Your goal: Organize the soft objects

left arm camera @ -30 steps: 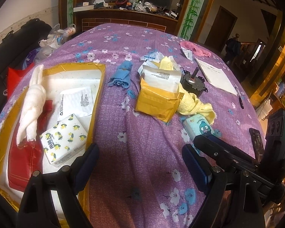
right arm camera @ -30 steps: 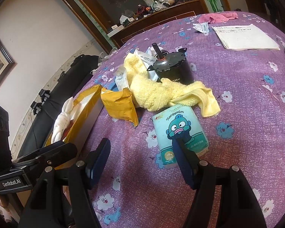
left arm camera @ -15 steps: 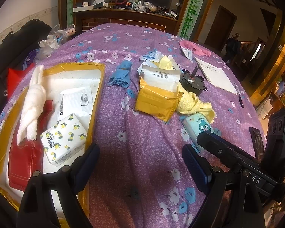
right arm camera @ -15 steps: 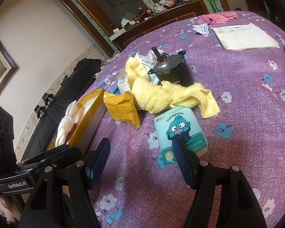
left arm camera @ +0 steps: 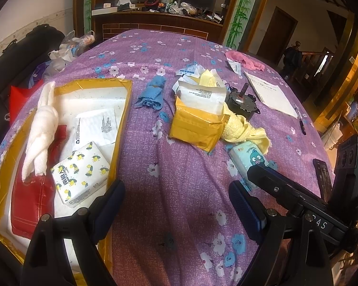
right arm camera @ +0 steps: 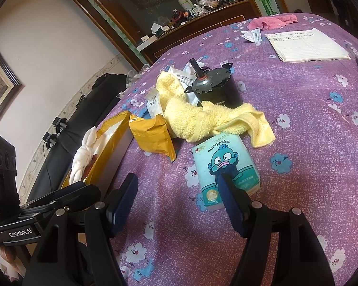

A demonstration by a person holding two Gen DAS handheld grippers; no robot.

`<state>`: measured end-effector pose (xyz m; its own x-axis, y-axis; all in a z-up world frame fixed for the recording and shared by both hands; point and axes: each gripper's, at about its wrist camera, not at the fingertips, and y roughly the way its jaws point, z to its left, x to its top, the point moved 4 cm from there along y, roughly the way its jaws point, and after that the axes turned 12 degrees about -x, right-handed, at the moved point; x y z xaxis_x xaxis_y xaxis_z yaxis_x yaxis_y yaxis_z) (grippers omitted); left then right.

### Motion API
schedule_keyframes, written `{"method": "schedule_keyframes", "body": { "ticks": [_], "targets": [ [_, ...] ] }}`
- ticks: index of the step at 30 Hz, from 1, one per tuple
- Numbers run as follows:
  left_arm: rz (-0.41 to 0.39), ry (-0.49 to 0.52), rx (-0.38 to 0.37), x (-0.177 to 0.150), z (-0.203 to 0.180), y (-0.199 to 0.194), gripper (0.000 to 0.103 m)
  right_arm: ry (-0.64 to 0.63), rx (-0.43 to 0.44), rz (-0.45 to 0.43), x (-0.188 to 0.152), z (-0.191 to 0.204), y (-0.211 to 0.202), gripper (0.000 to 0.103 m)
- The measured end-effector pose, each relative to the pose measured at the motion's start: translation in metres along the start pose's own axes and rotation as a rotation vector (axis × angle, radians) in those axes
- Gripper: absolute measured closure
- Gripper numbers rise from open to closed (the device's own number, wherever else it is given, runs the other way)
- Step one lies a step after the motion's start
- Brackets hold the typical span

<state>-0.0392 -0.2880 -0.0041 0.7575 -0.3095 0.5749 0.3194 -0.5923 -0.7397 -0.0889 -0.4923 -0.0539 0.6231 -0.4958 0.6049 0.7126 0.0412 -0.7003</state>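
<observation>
Tray with the yellow-taped rim serves as your landmark; it lies on the purple floral tablecloth. Inside it, reading left to right, you have a twisted white towel, a red bag, a printed white pouch and a lemon-print tissue pack.

Right of the tray, apart from it, lies a crumpled blue cloth. Further right sits a yellow padded mailer with a white packet on it. A yellow towel is draped against a dark motor, which is rigid and is probably not part of your load.

Farthest from the tray among this group is the teal cartoon tissue pack, flat on the cloth and touching the towel's edge. Treat it as light and compressible, with a slick film wrapper. Grip it across the short sides, near mid-length, so it does not slide or fold.

Left gripper is spread wide and empty above bare cloth just beside the tray's right rim. Right gripper is also wide and empty; its right finger overlaps the pack's near end, though contact cannot be confirmed from this angle.
</observation>
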Motion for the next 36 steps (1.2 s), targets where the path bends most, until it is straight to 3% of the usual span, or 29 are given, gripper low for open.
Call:
{"method": "schedule_keyframes", "body": {
  "ticks": [36],
  "targets": [
    [-0.001,0.004,-0.005,-0.0001,-0.0018,-0.0057,0.012,0.01,0.004,0.0,-0.0007,-0.0031,0.0011,0.033]
  ]
}}
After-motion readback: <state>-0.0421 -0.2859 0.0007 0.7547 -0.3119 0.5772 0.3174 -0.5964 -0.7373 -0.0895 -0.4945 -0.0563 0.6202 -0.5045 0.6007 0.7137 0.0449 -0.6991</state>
